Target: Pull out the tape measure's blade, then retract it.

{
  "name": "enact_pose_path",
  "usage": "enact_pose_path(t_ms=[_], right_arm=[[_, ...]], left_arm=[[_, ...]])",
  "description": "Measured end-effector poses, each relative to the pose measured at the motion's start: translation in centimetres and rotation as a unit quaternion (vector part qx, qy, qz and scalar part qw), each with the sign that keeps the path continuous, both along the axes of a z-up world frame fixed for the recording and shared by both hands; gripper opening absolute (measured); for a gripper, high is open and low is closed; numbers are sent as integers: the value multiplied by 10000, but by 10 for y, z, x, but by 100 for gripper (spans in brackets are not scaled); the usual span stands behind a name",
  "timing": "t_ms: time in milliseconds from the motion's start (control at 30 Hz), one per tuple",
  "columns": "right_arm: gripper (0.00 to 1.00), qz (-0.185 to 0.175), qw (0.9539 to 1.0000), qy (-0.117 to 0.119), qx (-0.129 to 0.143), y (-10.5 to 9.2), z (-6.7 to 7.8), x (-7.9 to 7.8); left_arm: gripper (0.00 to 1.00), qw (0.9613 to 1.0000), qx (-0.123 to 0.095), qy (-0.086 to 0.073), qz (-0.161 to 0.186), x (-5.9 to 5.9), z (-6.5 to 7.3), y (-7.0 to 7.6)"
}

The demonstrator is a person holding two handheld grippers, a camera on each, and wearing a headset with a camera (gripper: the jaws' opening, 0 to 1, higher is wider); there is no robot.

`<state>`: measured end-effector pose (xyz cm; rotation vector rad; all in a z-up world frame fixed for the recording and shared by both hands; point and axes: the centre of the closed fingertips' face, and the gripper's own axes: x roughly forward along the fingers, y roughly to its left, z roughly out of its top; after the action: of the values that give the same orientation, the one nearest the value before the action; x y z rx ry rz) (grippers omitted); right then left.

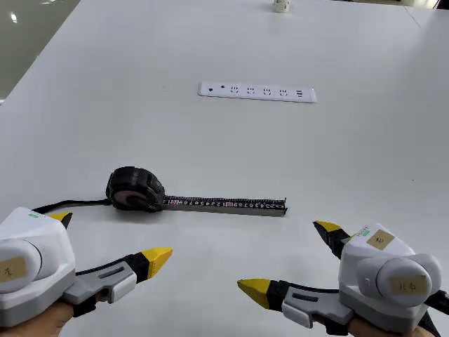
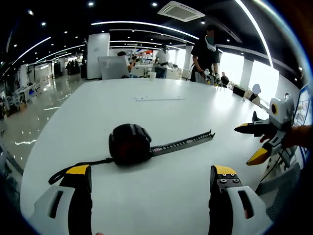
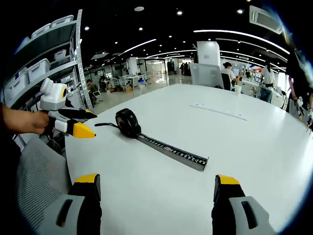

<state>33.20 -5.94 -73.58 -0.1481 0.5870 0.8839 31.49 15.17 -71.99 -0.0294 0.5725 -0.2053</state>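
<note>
the tape measure (image 1: 135, 189) lies on its side on the white table (image 1: 126, 84), near the person, with its blade (image 1: 228, 205) already drawn out flat to the right and a black strap (image 1: 66, 205) trailing off the case to the left. so the pull looks done and the retract is the step in hand. the left gripper (image 1: 109, 238) hangs just short of the case and the right gripper (image 1: 288, 257) just short of the blade's hooked end, both apart from the tape, both with jaws spread wide and nothing in them. the next move likely calls for one gripper to steady the case while the lock is freed or the blade fed back in; a loose blade could whip. counted: one tape measure, one blade, two grippers, one power strip (image 1: 257, 92) well beyond, one small white object (image 1: 281, 5) at the far edge.
</note>
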Motion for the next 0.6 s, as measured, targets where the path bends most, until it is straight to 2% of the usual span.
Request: enact_pose_path(t_ms=[200, 367, 600], right_arm=[[94, 154, 9998, 12, -119, -2, -5, 6], [93, 250, 9995, -5, -203, -3, -6, 15], [89, 427, 9989, -28, -214, -2, -7, 25]], left_arm=[[99, 9999, 77, -47, 62, 8, 1, 1], [99, 9999, 40, -31, 116, 17, 0, 2], [98, 9996, 79, -26, 258, 25, -1, 5]])
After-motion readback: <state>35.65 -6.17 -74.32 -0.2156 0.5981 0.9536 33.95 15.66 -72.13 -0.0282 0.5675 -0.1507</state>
